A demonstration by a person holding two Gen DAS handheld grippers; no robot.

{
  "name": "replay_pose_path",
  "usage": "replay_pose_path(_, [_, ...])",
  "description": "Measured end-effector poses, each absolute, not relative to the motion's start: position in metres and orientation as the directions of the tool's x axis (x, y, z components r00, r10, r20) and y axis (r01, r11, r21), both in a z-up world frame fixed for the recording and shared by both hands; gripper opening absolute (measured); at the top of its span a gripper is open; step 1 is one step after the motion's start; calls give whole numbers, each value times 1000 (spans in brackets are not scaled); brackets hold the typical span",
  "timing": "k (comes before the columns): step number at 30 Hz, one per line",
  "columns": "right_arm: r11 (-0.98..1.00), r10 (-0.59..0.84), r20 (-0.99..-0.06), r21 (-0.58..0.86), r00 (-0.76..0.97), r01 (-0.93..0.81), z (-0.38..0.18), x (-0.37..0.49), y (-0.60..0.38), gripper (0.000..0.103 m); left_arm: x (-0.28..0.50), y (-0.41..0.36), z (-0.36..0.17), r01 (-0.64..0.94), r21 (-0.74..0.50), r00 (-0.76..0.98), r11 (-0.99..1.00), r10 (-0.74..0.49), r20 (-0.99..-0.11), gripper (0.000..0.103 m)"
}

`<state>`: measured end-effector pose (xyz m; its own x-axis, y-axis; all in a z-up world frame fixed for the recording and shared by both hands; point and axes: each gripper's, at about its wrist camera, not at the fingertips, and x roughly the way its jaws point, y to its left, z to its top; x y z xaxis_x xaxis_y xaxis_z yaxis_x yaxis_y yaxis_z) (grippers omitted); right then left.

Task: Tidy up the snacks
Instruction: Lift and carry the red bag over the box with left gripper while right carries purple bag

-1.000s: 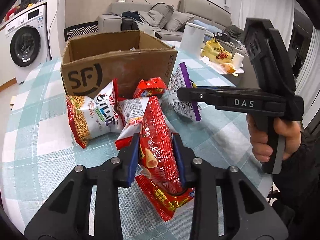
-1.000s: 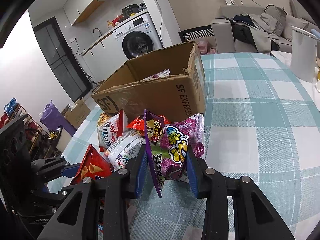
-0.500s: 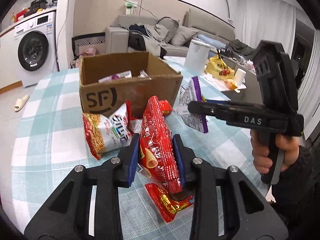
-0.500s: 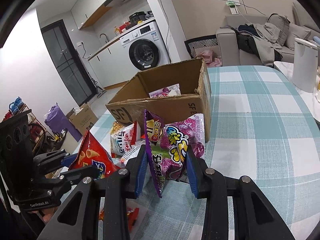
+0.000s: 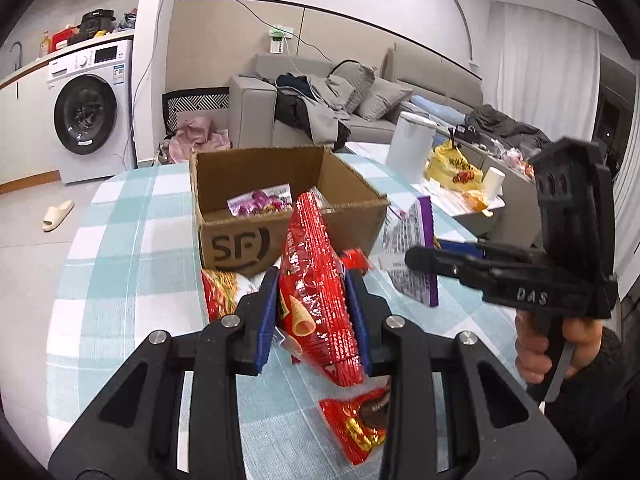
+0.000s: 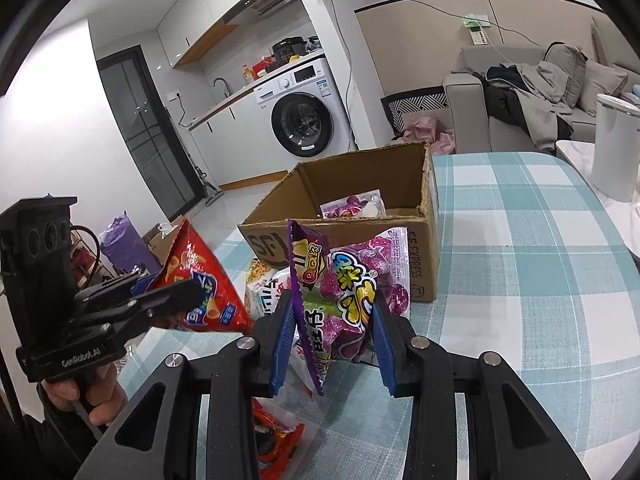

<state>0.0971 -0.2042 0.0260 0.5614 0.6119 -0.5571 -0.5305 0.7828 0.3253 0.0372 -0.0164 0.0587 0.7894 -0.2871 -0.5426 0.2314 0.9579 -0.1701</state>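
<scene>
Left gripper: jaws are clamping a red cone-snack bag, blue pads pressing both faces, bag standing on edge and clear of the table. Right gripper: jaws are clamping a purple candy bag, its purple seam sticking up at 11 o'clock of the pads.

Outward from the left jaws: a small red packet is lying on the checked tablecloth at 5 o'clock, partly under the right finger; a noodle packet is lying at 9 o'clock, just in front of the box. The cardboard box is sitting at 12 o'clock of both grippers, open, with one purple packet already lying inside. In the left wrist view the right gripper is showing at 3 o'clock, a hand squeezing its trigger.

Step in hand, as judged: both bags are being carried from the pile toward the box; neither is over the opening yet.

Next move, as judged: each bag is needing to clear the near wall of the box, sit over the opening, then be released. The two grippers are working close together, so going in one at a time looks safer. Remaining on the table: noodle packet, small red packet, possibly others hidden behind the bags
</scene>
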Motion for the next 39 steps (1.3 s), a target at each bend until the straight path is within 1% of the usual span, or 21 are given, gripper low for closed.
replay_pose_path(15, [773,625,-514,309,587,-554,55,108,-192,36,77,-10,86,171,-155,831,973,-227,-507,29])
replay_pose_path(20, [763,641,-494,334,587,-553,63,118,-191,36,92,-9,94,157,-152,844,976,-213,-493,30])
replay_pose_path(29, [744,667,-473,388,576,-544,72,139,-189,36,125,-4,98,129,-163,848,978,-194,-494,29])
replay_pose_path(39, [735,678,-460,429,573,-524,75,164,-186,36,162,3,87,98,-179,841,979,-177,-511,30])
